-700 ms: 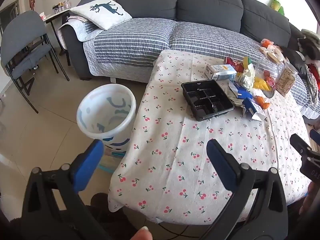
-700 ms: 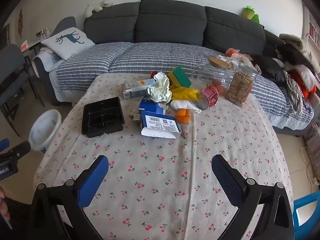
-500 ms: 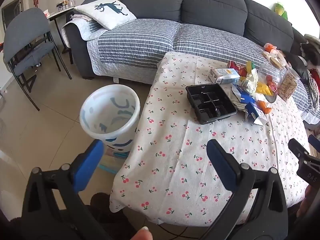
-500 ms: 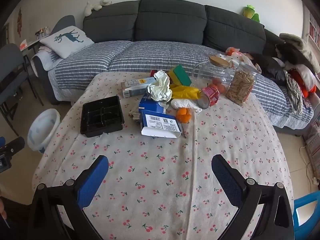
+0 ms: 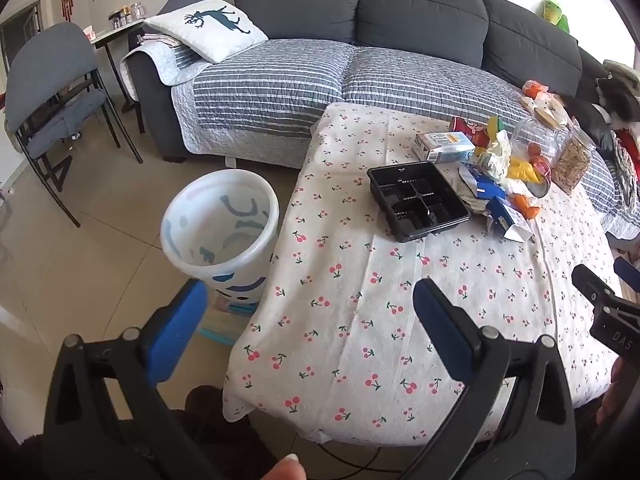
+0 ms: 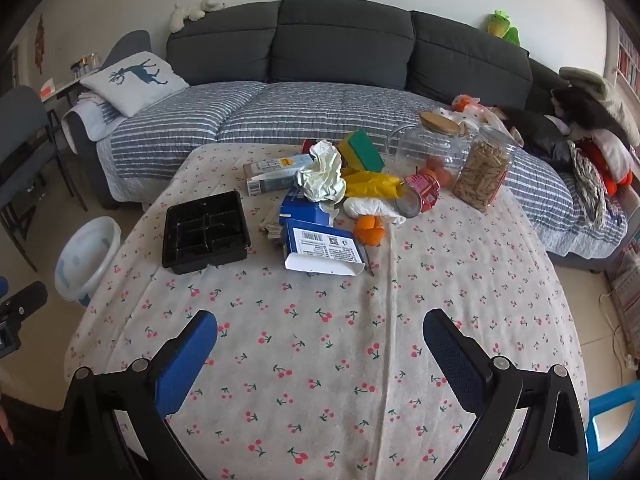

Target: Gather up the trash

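Note:
A black plastic tray (image 6: 205, 231) lies on the cherry-print table (image 6: 328, 360), also in the left wrist view (image 5: 418, 199). Beside it sits a pile: a blue-and-white box (image 6: 322, 250), crumpled white paper (image 6: 322, 174), a yellow wrapper (image 6: 372, 184), a red can (image 6: 418, 196) and a carton (image 6: 274, 174). A white bin (image 5: 220, 226) stands on the floor left of the table. My left gripper (image 5: 310, 308) is open and empty over the table's near-left corner. My right gripper (image 6: 320, 338) is open and empty above the table's near side.
Two glass jars (image 6: 482, 168) and orange fruit (image 6: 370, 230) stand near the pile. A grey sofa (image 6: 320, 60) with a striped cover lies behind the table. A folding chair (image 5: 48, 92) stands far left. A blue stool (image 6: 612, 412) is at the right.
Both grippers have drawn back a little from the table, so the pile and tray look slightly farther. Both stay open and empty. Nothing on the table has moved.

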Tool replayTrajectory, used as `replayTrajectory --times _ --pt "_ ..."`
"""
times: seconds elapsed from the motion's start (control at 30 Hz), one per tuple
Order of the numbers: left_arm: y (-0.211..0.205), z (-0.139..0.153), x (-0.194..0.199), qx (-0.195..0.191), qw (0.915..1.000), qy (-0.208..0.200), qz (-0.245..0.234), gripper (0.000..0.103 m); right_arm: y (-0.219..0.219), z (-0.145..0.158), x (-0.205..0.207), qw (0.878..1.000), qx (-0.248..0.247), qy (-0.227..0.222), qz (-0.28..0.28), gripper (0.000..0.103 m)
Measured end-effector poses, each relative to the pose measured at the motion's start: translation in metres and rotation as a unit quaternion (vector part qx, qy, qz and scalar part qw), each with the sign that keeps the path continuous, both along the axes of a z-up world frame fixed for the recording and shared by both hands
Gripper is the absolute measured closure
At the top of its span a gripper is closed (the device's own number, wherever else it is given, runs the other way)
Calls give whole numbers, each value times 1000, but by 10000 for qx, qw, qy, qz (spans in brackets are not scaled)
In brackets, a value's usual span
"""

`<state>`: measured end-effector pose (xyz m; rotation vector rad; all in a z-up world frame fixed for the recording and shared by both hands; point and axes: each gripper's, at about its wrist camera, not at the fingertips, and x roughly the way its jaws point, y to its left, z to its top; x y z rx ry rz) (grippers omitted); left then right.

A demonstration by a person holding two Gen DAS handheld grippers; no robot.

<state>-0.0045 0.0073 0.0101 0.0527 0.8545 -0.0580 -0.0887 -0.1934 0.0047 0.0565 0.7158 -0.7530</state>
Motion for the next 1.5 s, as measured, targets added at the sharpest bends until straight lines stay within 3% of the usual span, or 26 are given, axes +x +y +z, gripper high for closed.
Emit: replayTrajectory --times 1.5 --pt "0 -9 1 160 9998 -31 144 1 -9 0 0 9996 280 -83 -16 0"
